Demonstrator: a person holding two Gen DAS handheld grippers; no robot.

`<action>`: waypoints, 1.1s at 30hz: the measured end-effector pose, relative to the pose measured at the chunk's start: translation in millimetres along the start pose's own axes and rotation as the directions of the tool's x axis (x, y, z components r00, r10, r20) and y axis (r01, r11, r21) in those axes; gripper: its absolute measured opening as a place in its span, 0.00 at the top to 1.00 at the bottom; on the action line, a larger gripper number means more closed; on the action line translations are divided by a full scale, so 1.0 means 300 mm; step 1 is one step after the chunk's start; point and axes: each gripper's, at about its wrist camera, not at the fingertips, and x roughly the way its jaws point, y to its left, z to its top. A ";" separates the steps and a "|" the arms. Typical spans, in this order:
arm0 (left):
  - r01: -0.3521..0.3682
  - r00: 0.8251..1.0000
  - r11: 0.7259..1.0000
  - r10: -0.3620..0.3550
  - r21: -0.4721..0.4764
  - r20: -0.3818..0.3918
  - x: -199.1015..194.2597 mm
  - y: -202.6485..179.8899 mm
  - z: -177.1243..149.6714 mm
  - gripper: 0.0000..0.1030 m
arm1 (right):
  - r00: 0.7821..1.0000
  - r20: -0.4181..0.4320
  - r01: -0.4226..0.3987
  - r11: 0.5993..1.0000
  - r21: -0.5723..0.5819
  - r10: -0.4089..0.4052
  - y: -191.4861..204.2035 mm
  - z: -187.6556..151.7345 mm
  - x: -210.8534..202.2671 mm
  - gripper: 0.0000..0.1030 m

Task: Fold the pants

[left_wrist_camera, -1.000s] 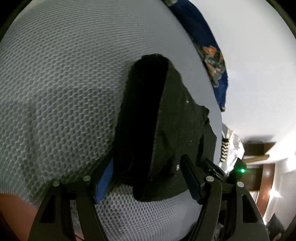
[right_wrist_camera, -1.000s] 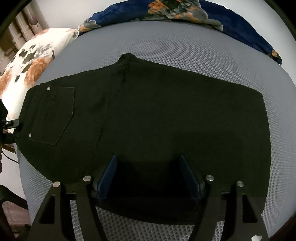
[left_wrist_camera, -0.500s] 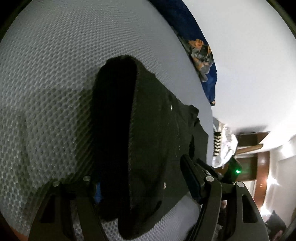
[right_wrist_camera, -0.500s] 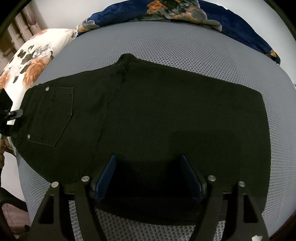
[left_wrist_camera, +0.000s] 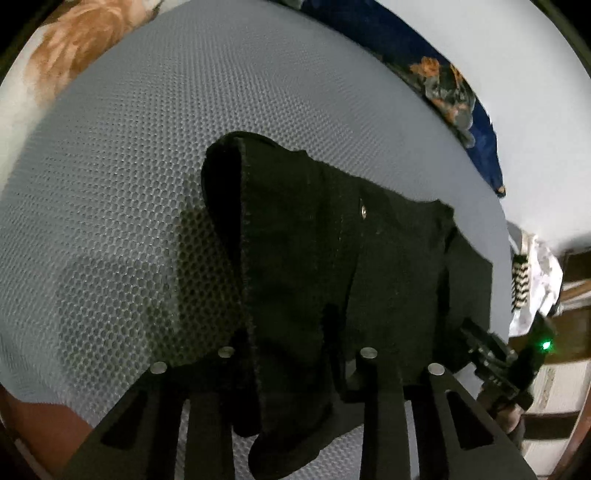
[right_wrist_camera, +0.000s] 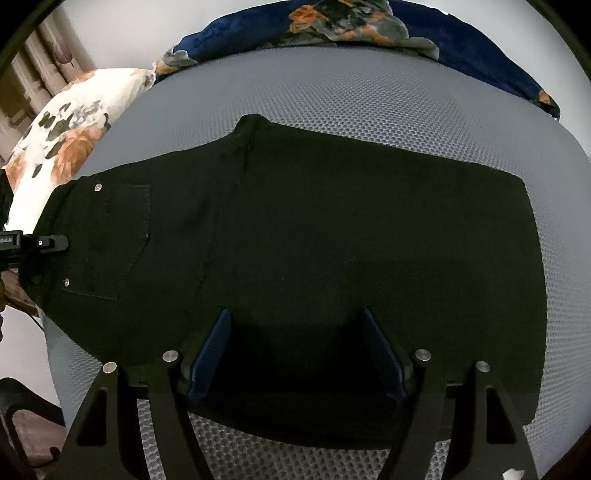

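Black pants (right_wrist_camera: 314,236) lie folded flat on a grey mesh surface (right_wrist_camera: 369,92), waist end with a back pocket to the left. My right gripper (right_wrist_camera: 297,350) is open, its blue pads over the near edge of the pants. My left gripper (left_wrist_camera: 295,354) is narrowed around the waistband edge of the pants (left_wrist_camera: 295,258); its fingertips are hidden in the cloth. In the right wrist view the left gripper (right_wrist_camera: 37,243) touches the waist end at the far left. In the left wrist view the right gripper (left_wrist_camera: 517,354) shows at the right with a green light.
A dark blue floral blanket (right_wrist_camera: 369,29) lies along the far edge of the surface. A white floral pillow (right_wrist_camera: 66,129) sits at the back left. Wooden furniture (left_wrist_camera: 554,369) stands beyond the surface's right side in the left wrist view.
My left gripper has closed in on the waistband edge and its view has swung round over the pants. My right gripper has stayed open and almost still.
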 end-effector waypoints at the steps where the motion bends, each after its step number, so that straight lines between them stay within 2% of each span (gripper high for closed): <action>1: 0.006 1.000 1.000 -0.006 -0.008 0.009 -0.013 0.002 -0.002 0.76 | 1.000 0.000 -0.005 1.000 0.004 0.005 -0.004 -0.002 -0.003 0.31; 4: 0.017 0.999 1.000 -0.017 -0.003 0.042 -0.048 -0.022 -0.017 0.78 | 1.000 0.003 -0.029 0.999 0.018 0.029 -0.019 0.001 -0.015 0.32; 7: 0.063 0.995 0.998 -0.063 0.005 0.076 -0.089 -0.054 -0.027 0.79 | 0.999 0.017 -0.034 0.999 0.019 0.034 -0.030 0.003 -0.036 0.32; 9: 0.107 0.990 0.994 -0.106 -0.002 0.096 -0.108 -0.085 -0.029 0.79 | 0.999 0.029 -0.042 0.999 0.019 0.042 -0.041 0.007 -0.056 0.32; 17: 0.201 0.970 0.979 -0.204 0.031 0.135 -0.127 -0.253 -0.026 0.81 | 0.996 0.090 -0.026 0.999 0.025 0.024 -0.139 0.045 -0.149 0.32; 23: 0.231 0.965 0.970 -0.239 0.081 0.107 -0.073 -0.435 -0.005 0.81 | 0.990 0.138 -0.025 0.994 0.104 0.010 -0.262 0.066 -0.197 0.32; 30: 0.238 0.968 0.956 -0.249 0.173 0.041 0.043 -0.659 0.006 0.81 | 0.968 0.250 -0.029 0.974 0.226 -0.029 -0.434 0.079 -0.298 0.32; 33: 0.265 0.963 0.941 -0.271 0.210 0.001 0.093 -0.750 -0.006 0.81 | 0.961 0.274 -0.035 0.963 0.267 -0.041 -0.497 0.075 -0.319 0.32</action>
